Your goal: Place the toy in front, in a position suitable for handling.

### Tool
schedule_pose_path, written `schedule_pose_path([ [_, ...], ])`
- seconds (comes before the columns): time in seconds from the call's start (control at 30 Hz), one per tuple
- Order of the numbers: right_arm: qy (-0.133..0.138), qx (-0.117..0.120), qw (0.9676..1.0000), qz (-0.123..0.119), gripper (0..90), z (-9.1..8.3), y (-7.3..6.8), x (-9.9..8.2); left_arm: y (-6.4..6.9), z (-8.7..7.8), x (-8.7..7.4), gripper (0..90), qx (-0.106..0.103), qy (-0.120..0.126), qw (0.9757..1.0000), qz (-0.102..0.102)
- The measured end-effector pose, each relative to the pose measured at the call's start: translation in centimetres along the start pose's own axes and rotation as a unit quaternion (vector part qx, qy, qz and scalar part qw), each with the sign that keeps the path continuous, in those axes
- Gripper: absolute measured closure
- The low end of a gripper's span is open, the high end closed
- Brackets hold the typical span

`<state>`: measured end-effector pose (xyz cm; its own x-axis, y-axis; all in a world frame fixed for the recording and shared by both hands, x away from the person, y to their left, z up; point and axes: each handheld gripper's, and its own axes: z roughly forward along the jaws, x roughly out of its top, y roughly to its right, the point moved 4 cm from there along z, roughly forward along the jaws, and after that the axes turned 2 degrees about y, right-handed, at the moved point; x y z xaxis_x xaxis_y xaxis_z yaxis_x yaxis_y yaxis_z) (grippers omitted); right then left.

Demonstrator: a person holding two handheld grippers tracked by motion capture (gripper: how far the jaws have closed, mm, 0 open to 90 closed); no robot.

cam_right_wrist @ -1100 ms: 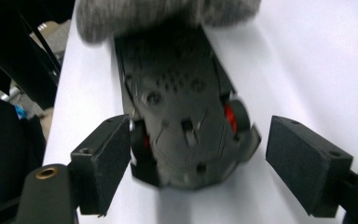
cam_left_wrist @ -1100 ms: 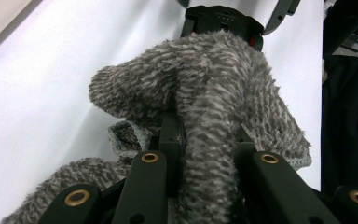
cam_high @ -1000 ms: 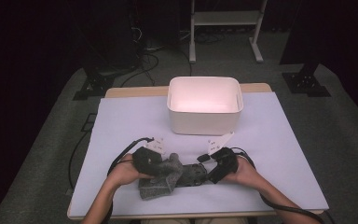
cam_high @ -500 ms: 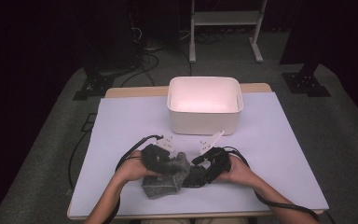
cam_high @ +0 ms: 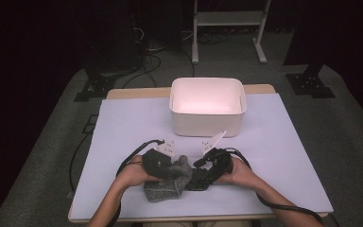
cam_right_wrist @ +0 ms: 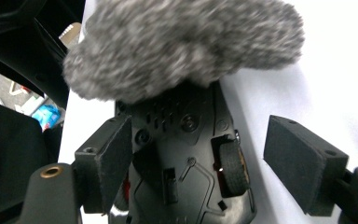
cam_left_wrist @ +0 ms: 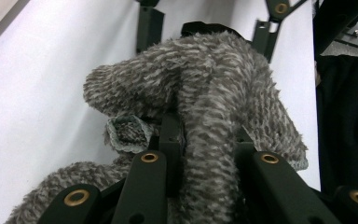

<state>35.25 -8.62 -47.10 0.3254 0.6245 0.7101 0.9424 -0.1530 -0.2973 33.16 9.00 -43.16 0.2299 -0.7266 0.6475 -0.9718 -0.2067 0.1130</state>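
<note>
- The table (cam_high: 123, 127) has a pale purple-white sheet over it. A strip of wood shows at its 12 o'clock edge.
- A white tub (cam_high: 207, 107) sits on it toward 12 o'clock.
- A fuzzy grey cloth (cam_high: 168, 182) lies on it toward 6 o'clock.
- A black toy car (cam_right_wrist: 186, 154) lies touching the cloth, at its 3 o'clock side.

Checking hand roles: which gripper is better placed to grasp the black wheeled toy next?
Right: the right gripper has open jaws straddling the black wheeled toy, while the left gripper is shut on the grey fuzzy cloth.
</note>
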Motion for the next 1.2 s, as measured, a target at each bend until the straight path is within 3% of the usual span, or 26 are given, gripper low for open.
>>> schedule_pose_path([
  [0.23, -0.015, 0.017, 0.9995, 0.023, 22.6, 0.7, 0.1, 0.1, 0.1, -0.4, 0.3, 74.2, -0.004, 0.007, 1.0000, 0.001],
  [0.37, -0.016, 0.029, 0.9985, 0.044, 27.6, 0.9, -0.1, -0.1, 0.0, -1.2, 0.8, 73.8, 0.007, 0.007, 0.9999, 0.004],
  [0.5, -0.012, 0.032, 0.9984, 0.044, 30.8, 0.9, -0.3, -0.2, -0.1, -1.8, 1.2, 73.8, 0.013, 0.003, 0.9999, 0.007],
  [0.63, -0.008, 0.015, 0.9997, 0.017, 33.5, 0.7, -0.9, -0.1, -0.4, -2.3, 1.2, 73.8, 0.016, -0.002, 0.9999, 0.000],
  [0.77, -0.004, -0.015, 0.9991, -0.040, 37.0, 0.1, -2.2, -0.2, -0.6, -2.3, 0.9, 71.4, 0.006, -0.015, 0.9998, -0.011],
  [0.83, 0.008, -0.019, 0.9981, -0.058, 43.2, -0.3, -2.8, -0.3, -0.5, -2.2, 0.9, 70.3, -0.006, -0.011, 0.9998, -0.017],
  [1.03, 0.017, -0.036, 0.9949, -0.093, 45.8, -0.7, -3.9, -0.4, 0.1, -1.8, 1.3, 65.0, -0.025, -0.034, 0.9991, -0.004],
  [1.2, 0.024, -0.036, 0.9930, -0.110, 49.8, -1.0, -4.4, -0.5, 0.8, -1.8, 1.4, 69.2, -0.042, -0.044, 0.9981, 0.009],
])
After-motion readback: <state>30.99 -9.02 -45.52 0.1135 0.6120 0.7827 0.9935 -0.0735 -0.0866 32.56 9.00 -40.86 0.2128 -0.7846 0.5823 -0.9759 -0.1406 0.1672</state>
